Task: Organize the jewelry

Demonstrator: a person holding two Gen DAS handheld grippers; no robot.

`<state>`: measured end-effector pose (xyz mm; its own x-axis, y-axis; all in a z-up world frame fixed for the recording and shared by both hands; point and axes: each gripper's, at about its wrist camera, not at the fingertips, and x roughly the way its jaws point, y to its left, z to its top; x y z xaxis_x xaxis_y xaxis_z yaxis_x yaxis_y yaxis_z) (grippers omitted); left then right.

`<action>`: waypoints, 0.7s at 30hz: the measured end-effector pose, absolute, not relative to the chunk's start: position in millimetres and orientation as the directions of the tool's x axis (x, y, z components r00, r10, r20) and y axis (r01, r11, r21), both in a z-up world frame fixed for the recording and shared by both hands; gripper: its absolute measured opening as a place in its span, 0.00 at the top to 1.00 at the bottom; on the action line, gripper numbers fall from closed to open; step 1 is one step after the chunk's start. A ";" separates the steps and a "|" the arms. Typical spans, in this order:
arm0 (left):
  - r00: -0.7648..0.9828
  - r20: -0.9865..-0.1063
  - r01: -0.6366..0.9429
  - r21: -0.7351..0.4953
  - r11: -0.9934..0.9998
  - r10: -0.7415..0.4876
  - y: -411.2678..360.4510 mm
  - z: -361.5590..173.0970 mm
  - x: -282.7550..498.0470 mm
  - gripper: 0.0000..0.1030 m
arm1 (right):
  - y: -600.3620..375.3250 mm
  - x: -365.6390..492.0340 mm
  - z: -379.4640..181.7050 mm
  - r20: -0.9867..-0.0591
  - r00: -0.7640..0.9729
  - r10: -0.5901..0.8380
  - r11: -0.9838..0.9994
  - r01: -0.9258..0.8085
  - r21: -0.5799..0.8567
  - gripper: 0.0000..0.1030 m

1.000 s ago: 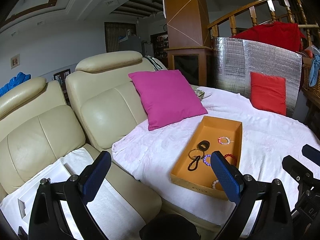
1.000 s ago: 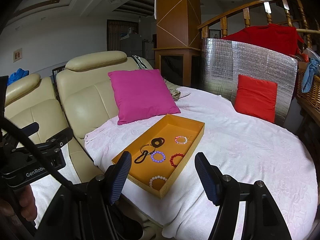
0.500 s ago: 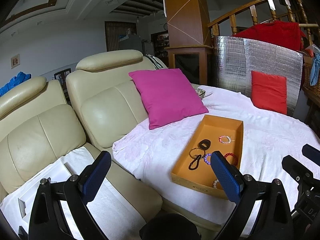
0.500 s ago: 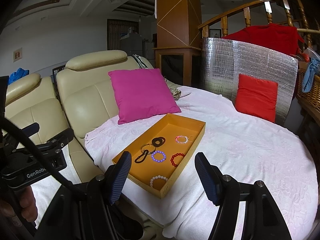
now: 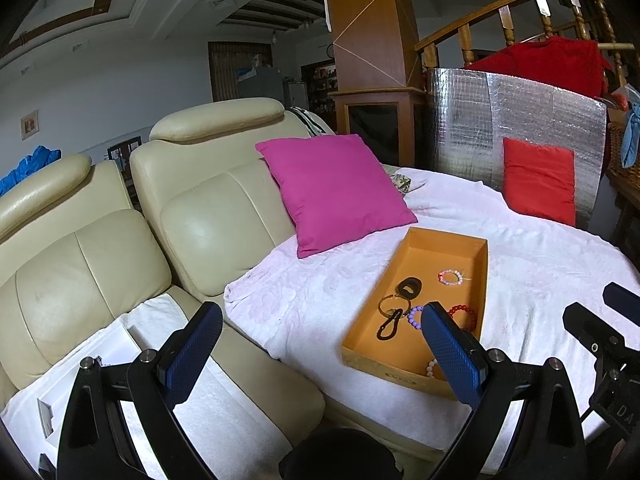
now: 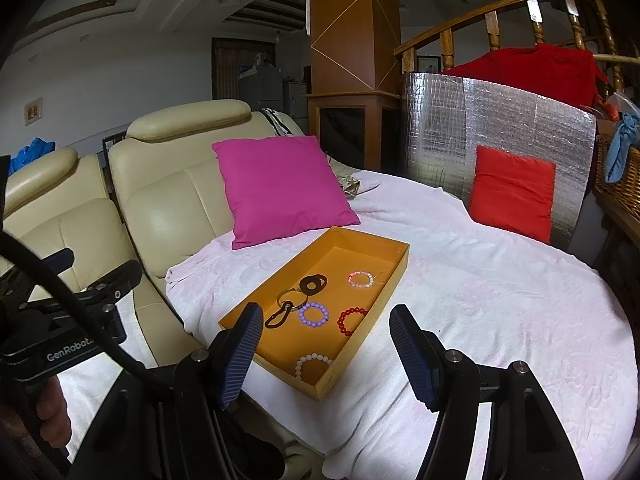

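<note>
An orange tray [image 6: 394,276] [image 5: 416,248] lies on a round table with a pale pink cloth [image 6: 500,300]. In it lie a pink bead bracelet [image 6: 361,279], a purple one [image 6: 314,314], a red one [image 6: 349,319], a white one [image 6: 312,364], and a black keyring with carabiner [image 6: 298,300]. My right gripper [image 6: 324,348] is open and empty, above the tray's near end. My left gripper [image 5: 320,344] is open and empty, left of the tray over the sofa edge.
A cream leather sofa [image 5: 192,216] stands left of the table, with a white box [image 5: 100,352] on a towel on its seat. A magenta cushion [image 6: 280,188] and a red cushion [image 6: 512,192] against a silver foil board [image 6: 480,128] sit at the table's back.
Both views have shifted only slightly; the grippers stay open and nothing in the tray has moved.
</note>
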<state>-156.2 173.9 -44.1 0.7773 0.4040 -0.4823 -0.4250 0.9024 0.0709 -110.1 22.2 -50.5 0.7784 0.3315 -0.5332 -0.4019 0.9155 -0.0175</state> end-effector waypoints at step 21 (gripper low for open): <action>0.745 -0.503 -0.461 0.087 0.883 0.438 181.6 -44.6 -125.0 0.04 | 33.1 -61.0 -60.2 -0.566 0.744 0.354 0.902 -0.432 -0.003 0.32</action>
